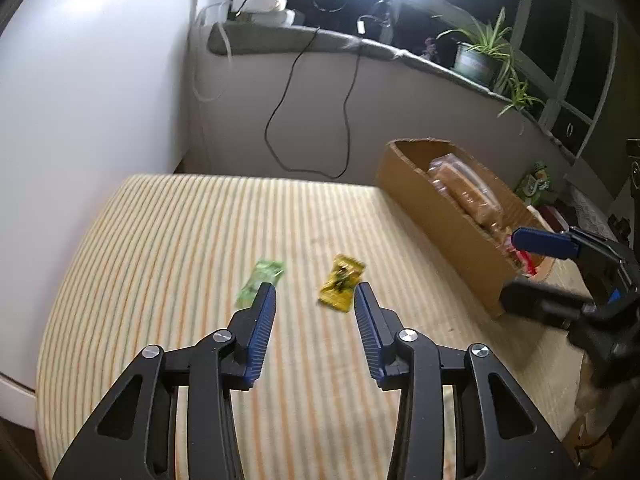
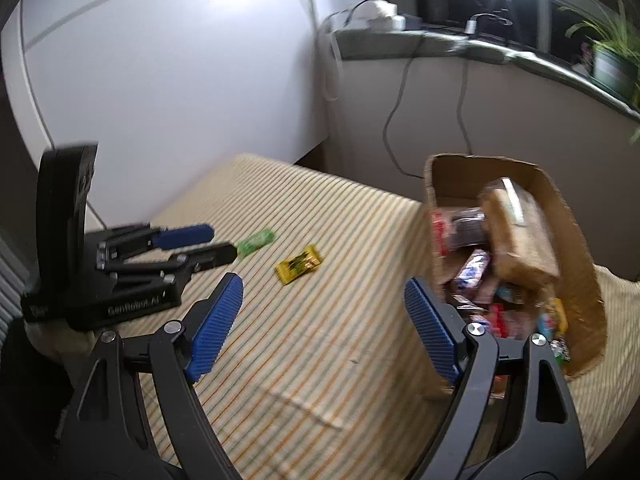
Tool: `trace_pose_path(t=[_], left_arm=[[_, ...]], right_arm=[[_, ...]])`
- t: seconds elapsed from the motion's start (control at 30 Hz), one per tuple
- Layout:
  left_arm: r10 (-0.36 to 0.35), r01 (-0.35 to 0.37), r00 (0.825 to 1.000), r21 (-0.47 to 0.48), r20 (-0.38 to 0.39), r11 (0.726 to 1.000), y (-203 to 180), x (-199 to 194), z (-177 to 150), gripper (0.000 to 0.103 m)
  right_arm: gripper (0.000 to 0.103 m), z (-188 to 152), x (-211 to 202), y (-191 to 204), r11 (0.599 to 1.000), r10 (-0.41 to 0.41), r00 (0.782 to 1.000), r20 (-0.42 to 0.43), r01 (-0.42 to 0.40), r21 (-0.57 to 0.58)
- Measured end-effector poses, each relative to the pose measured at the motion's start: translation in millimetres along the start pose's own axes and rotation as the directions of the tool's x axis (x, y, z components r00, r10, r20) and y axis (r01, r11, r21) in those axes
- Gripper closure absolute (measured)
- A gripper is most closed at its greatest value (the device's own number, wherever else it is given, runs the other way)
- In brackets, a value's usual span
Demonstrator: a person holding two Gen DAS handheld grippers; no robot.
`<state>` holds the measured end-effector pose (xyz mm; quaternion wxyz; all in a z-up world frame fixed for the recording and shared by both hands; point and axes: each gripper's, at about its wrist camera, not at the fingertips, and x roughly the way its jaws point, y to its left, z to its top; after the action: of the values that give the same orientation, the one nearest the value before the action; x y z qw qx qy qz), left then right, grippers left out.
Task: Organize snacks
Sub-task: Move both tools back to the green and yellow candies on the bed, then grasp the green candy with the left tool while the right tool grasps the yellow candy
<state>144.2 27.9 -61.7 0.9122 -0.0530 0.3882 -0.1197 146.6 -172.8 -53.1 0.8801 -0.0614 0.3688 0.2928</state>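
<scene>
Both grippers are black, hinged plastic frames with silver pivot pins and ribbed blue rubber pads. Left gripper (image 1: 315, 294) hangs over a striped mattress (image 1: 168, 248), its jaws partly apart with nothing between the pads. Right gripper (image 2: 324, 292) stands wider, likewise empty, its right pad just beside the cardboard box (image 2: 576, 248).

On the woven, ridged cloth of cream, orange and green lines lie two flat foil sachets, near each other but apart: a crinkled yellow snack packet (image 1: 342, 283) with dark print, and a green snack packet (image 1: 260, 282), blurred, just past the left gripper's left pad.

The box is rough brown corrugated card with a torn rim, and it sits on the mattress. It holds glossy mixed wrappers (image 2: 500, 304) and clear-wrapped brown bread-like slabs (image 2: 516, 236).
</scene>
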Motion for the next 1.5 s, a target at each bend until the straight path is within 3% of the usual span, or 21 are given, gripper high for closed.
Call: trace_pose_path(t=[0.17,0.57,0.83,1.13,1.37,1.5], left_arm=[[0.001,-0.001,0.999,-0.006,-0.035,1.000,12,13,-6,0.067],[0.033,-0.030,0.996,0.040,-0.079,0.999,29,37,-2,0.070],[0.041,-0.032,0.994,0.087,-0.099,0.996,36,49,1,0.070],[0.031,-0.020,0.994,0.101,-0.109,0.995,38,55,1,0.070],[0.033,-0.018,0.993,0.132,-0.110,0.991,34,57,1,0.071],[0.040,-0.022,0.993,0.150,-0.113,0.988,32,61,4,0.071]], right_arm=[[0.030,-3,34,11,1.000,0.013,0.997,-0.075,-0.013,0.003],[0.049,9,99,-5,0.973,0.110,0.975,-0.193,-0.066,0.223],[0.051,21,129,-13,0.944,0.158,0.960,-0.231,-0.078,0.321],[0.055,35,139,2,0.972,0.091,0.962,-0.257,-0.030,0.233],[0.077,28,136,6,0.995,0.008,0.960,-0.281,0.019,0.093],[0.079,26,133,7,0.998,-0.005,0.957,-0.291,0.022,0.055]])
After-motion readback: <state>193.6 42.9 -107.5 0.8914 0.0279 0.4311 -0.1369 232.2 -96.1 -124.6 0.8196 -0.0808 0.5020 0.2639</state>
